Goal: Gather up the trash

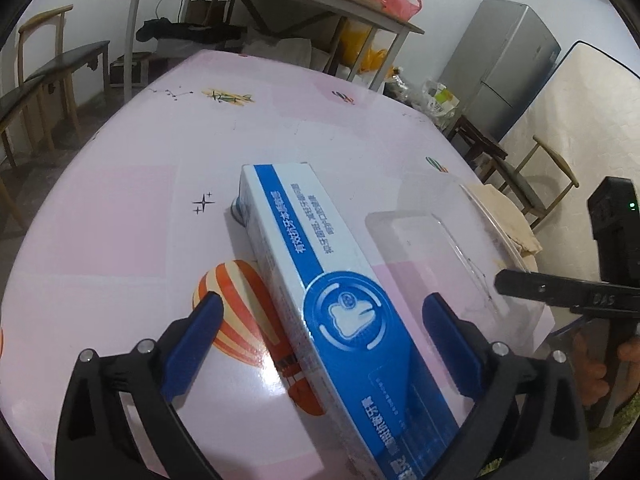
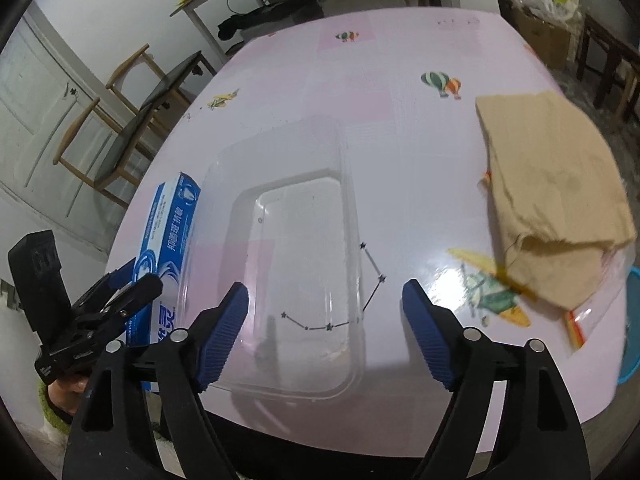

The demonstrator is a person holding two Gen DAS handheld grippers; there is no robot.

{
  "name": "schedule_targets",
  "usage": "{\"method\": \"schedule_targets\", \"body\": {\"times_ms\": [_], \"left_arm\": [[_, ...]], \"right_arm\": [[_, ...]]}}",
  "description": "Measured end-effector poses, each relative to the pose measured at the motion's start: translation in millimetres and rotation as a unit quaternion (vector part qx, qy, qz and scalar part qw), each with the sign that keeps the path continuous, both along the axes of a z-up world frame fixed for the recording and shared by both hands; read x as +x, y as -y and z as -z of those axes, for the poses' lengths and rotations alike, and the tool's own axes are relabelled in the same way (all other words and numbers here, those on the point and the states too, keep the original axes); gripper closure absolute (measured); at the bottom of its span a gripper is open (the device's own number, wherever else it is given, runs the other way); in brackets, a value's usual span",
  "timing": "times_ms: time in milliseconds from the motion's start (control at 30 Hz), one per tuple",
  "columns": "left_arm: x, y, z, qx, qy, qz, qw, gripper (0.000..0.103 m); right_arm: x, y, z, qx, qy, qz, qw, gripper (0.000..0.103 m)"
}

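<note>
On glossy pink table (image 1: pixel 120 208), rectangular cardboard toothpaste box (image 1: pixel 320 280), clear plastic tray (image 2: pixel 296 248)

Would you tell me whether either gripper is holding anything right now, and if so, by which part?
Nothing is held. The left gripper stands open astride the toothpaste box, pads clear of its sides; the right gripper is open over the clear plastic tray.

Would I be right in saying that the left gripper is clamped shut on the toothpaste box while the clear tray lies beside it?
Not quite: the left gripper is open, its pads clear of the toothpaste box, as the left wrist view shows. The clear tray does lie beside it.
</note>
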State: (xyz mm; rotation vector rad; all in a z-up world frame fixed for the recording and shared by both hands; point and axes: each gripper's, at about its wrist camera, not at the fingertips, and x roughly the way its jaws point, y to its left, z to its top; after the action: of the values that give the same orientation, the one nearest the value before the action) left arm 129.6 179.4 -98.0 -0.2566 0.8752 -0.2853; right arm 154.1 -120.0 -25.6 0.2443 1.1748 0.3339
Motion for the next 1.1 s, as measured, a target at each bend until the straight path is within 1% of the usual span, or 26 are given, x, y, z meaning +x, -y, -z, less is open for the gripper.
{"method": "schedule_targets", "body": {"times_ms": [100, 133, 200, 333, 367, 533, 600, 700, 733, 800, 833, 867, 1000, 1100], "left_arm": [[0, -3, 0, -0.013, -0.008, -0.005, 0.9999, 0.006], [1, -5, 0, -0.020, -0.008, -0.007, 0.9997, 0.006], [1, -6, -1, -0.029, -0.010, -0.009, 0.9995, 0.006], [-1, -12, 0, -0.059, -0.012, -0.022, 0.9980, 0.006], [-1, -12, 1, -0.060, -0.012, -0.020, 0.9979, 0.006], [-1, -12, 0, -0.057, -0.017, -0.017, 0.9981, 0.006], [1, -9, -3, -0.044, -0.023, -0.019, 0.9986, 0.006], [2, -5, -10, -0.023, -0.014, -0.023, 0.9994, 0.006], [3, -2, -13, -0.017, -0.009, -0.017, 0.9997, 0.006], [5, 4, -16, -0.001, -0.005, -0.009, 0.9999, 0.007], [7, 7, -16, 0.009, -0.004, -0.004, 0.9999, 0.011], [10, 12, -16, 0.025, -0.007, 0.000, 0.9997, 0.012], [16, 22, -12, 0.059, -0.014, 0.001, 0.9981, 0.023], [20, 25, -10, 0.069, -0.020, 0.006, 0.9974, 0.027]], "right_arm": [[0, 2, 5, 0.015, -0.004, 0.011, 1.000, 0.020], [-1, 3, 5, 0.017, -0.002, 0.013, 1.000, 0.014], [0, 3, 6, 0.016, -0.002, 0.018, 1.000, 0.008], [-3, 4, 6, 0.020, 0.008, 0.024, 0.999, 0.008], [-4, 5, 6, 0.019, 0.010, 0.025, 0.999, 0.008], [-8, 2, 7, 0.005, 0.027, 0.013, 1.000, 0.008], [-7, 6, 7, 0.020, 0.020, 0.015, 0.999, 0.008], [-4, 18, 2, 0.076, 0.011, 0.021, 0.997, 0.008], [-4, 21, -2, 0.082, 0.019, 0.023, 0.996, 0.009], [-4, 22, -9, 0.065, 0.036, 0.022, 0.997, 0.013], [-4, 21, -11, 0.057, 0.041, 0.019, 0.997, 0.016], [-3, 19, -12, 0.053, 0.044, 0.017, 0.997, 0.018], [1, 16, -10, 0.031, 0.049, 0.020, 0.998, 0.033], [8, 10, -7, 0.009, 0.055, 0.024, 0.998, 0.044]]}}
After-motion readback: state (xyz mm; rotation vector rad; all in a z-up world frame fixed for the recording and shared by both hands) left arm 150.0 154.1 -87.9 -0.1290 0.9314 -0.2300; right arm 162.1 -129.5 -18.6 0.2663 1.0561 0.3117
